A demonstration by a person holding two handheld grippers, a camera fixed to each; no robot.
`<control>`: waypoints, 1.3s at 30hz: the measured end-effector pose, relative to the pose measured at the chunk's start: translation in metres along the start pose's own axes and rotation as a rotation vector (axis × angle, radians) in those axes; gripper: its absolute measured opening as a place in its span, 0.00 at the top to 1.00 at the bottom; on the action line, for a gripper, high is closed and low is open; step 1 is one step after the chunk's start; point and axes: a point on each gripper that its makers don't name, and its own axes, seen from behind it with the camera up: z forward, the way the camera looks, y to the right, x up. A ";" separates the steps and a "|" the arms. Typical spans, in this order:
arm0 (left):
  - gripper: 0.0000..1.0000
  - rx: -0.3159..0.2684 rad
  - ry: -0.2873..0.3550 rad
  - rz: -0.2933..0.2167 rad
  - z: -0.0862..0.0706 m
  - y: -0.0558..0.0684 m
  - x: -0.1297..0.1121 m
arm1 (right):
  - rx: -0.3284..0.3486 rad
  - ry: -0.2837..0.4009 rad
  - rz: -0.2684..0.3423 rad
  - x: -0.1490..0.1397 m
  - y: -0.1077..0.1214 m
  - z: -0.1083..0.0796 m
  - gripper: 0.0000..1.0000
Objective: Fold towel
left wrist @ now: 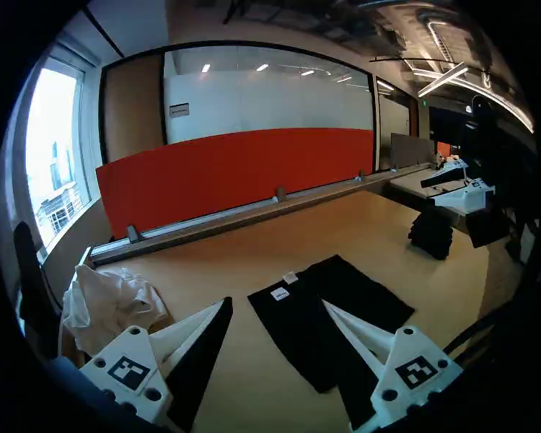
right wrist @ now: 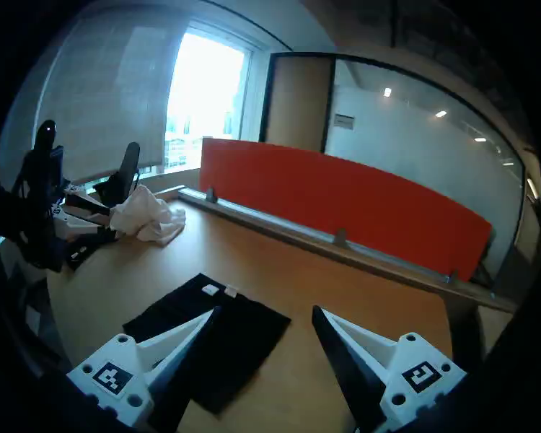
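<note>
Black towel point(left wrist: 321, 321), lying flat and unrumpled on the wooden tabletop point(left wrist: 357, 231) as a roughly rectangular sheet set at a slant, with two small white tags point(left wrist: 280, 293) near its far edge; also seen from the right gripper view point(right wrist: 223, 335).

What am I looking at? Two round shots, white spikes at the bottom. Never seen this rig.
No robot: a person holds a two-finger tool in each hand, each carrying a fisheye camera that looks along its fingers. One picture comes from the left tool, the other from the right tool; the white spikes are those fingers. Both are open, holding nothing. On the wooden desk lie a black towel, spread flat, and a crumpled white cloth. A red divider stands behind.
</note>
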 end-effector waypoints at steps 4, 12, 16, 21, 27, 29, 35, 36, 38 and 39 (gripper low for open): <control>0.20 -0.016 -0.015 0.014 0.008 0.009 -0.012 | 0.017 -0.025 -0.003 -0.014 -0.007 0.007 0.05; 0.19 -0.044 -0.073 0.031 0.023 0.026 -0.050 | 0.048 -0.071 0.000 -0.048 -0.021 0.020 0.05; 0.20 -0.054 -0.103 0.032 0.030 0.033 -0.070 | 0.060 -0.098 -0.013 -0.067 -0.027 0.026 0.05; 0.19 -0.068 -0.143 0.020 0.036 0.040 -0.093 | 0.074 -0.126 -0.016 -0.087 -0.034 0.035 0.05; 0.19 -0.080 -0.197 0.021 0.043 0.046 -0.123 | 0.095 -0.160 -0.010 -0.114 -0.042 0.045 0.05; 0.20 -0.085 -0.215 0.025 0.046 0.047 -0.132 | 0.100 -0.177 -0.012 -0.124 -0.045 0.048 0.05; 0.19 -0.101 -0.273 0.034 0.052 0.054 -0.159 | 0.122 -0.221 -0.017 -0.149 -0.053 0.054 0.05; 0.19 -0.104 -0.281 0.037 0.053 0.055 -0.163 | 0.126 -0.228 -0.018 -0.153 -0.054 0.055 0.05; 0.19 -0.112 -0.295 0.048 0.055 0.058 -0.170 | 0.132 -0.242 -0.021 -0.161 -0.057 0.057 0.05; 0.19 -0.116 -0.302 0.053 0.055 0.059 -0.173 | 0.135 -0.249 -0.022 -0.164 -0.058 0.058 0.05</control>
